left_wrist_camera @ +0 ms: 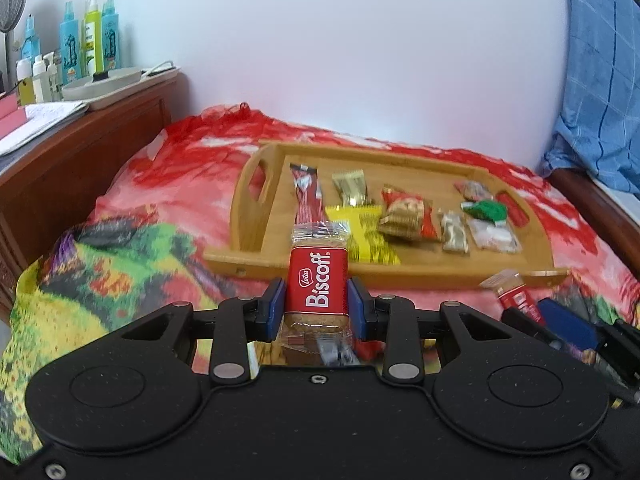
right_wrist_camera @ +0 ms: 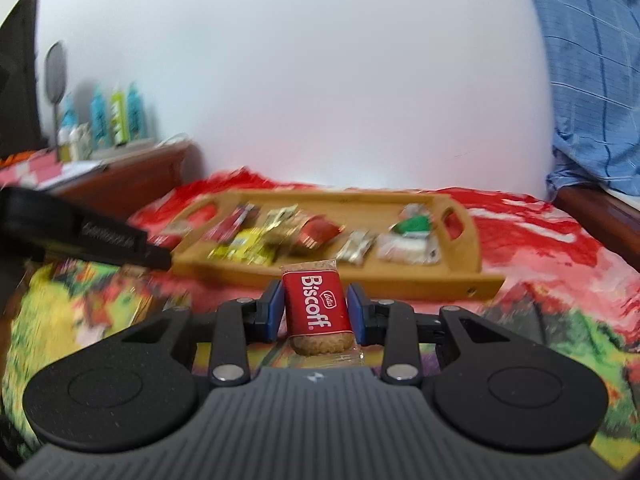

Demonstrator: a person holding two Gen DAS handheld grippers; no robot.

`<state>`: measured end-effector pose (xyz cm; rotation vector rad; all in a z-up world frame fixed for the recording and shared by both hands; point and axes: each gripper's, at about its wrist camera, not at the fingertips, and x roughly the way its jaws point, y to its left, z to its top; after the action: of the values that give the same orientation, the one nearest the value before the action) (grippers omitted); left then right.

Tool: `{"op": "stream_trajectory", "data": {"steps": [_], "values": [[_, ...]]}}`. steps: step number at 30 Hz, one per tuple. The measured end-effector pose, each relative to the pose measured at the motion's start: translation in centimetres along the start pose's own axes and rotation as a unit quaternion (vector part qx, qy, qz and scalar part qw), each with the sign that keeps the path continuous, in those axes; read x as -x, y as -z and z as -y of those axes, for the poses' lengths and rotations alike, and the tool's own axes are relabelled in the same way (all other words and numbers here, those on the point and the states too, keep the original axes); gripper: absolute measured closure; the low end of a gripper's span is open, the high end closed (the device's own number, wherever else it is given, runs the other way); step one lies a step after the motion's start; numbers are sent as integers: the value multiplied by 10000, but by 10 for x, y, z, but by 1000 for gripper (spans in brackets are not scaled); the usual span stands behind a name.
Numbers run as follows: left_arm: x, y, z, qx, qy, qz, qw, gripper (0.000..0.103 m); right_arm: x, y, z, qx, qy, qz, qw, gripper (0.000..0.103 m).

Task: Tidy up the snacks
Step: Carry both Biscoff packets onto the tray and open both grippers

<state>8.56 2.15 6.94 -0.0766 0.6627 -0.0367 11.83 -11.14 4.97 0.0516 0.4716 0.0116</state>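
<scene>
My left gripper is shut on a red Biscoff biscuit pack, held above the bedspread in front of the wooden tray. My right gripper is shut on a second red Biscoff pack, also short of the tray. The right gripper and its pack show at the lower right of the left wrist view. The left gripper's body shows at the left of the right wrist view. The tray holds several wrapped snacks: a yellow pack, a red sachet, a green one.
The tray lies on a bed with a red floral bedspread. A wooden headboard shelf at the left carries bottles and papers. A blue checked cloth hangs at the right. A white wall stands behind.
</scene>
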Motion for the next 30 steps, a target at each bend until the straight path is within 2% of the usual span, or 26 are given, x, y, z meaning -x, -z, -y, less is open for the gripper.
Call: {"op": "stream_trajectory", "data": {"steps": [8,16,22,30], "values": [[-19,-43,6,96,231,129,9996,71,-33,-42,37,-538,237,349,9977,63],[-56,-96,13,43,245,230,9994,71,-82,-72,68,-902,346,555,9938,63],[-103,-121,19,-5,152,94,9998,71,-122,-79,88,-1153,358,424,9918,63],[-160,-125,29,-76,-27,-171,9998,71,-160,-84,91,-1098,198,238,9935,63]]}}
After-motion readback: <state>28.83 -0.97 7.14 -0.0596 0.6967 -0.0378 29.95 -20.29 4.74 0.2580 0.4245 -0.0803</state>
